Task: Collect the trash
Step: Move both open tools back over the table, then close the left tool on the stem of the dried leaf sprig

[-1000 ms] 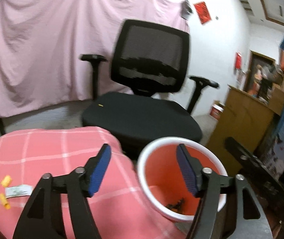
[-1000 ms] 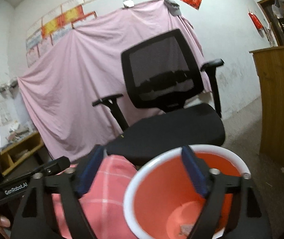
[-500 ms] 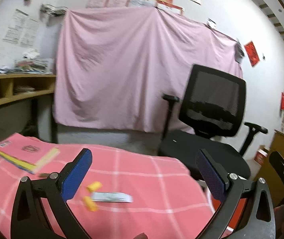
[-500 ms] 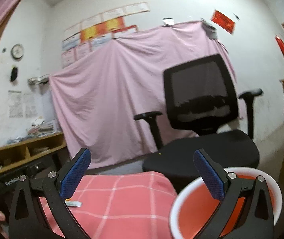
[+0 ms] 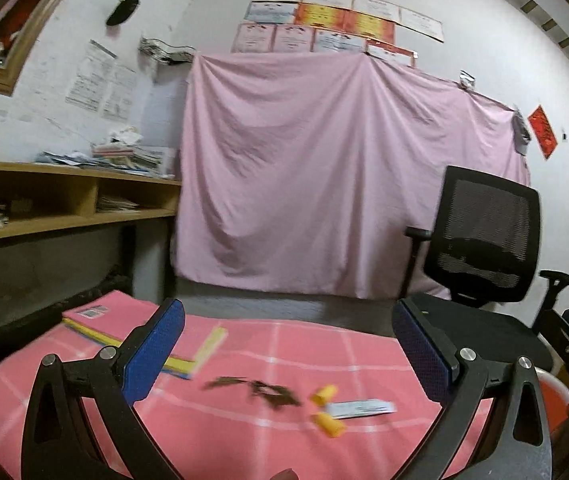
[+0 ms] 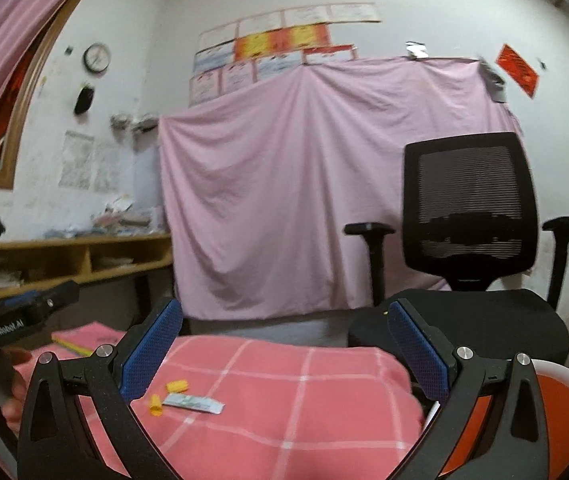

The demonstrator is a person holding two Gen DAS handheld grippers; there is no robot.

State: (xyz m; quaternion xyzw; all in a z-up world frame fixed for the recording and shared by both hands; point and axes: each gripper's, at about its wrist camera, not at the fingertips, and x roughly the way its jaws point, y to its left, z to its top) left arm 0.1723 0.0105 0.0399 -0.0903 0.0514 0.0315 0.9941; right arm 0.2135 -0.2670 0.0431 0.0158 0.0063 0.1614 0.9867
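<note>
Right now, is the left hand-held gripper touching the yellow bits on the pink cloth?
Apart. In the left wrist view, the left hand-held gripper hangs wide open above the yellow bits, and pink cloth shows between both fingers and them.

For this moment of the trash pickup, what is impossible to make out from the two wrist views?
- Bin contents: both views, cut off by the frame edge and gripper fingers.
- Print on the white wrapper: too small, blurred.
- Dark scrap: left view, blurred; unidentifiable.
- Book cover: partly behind a finger.
</note>
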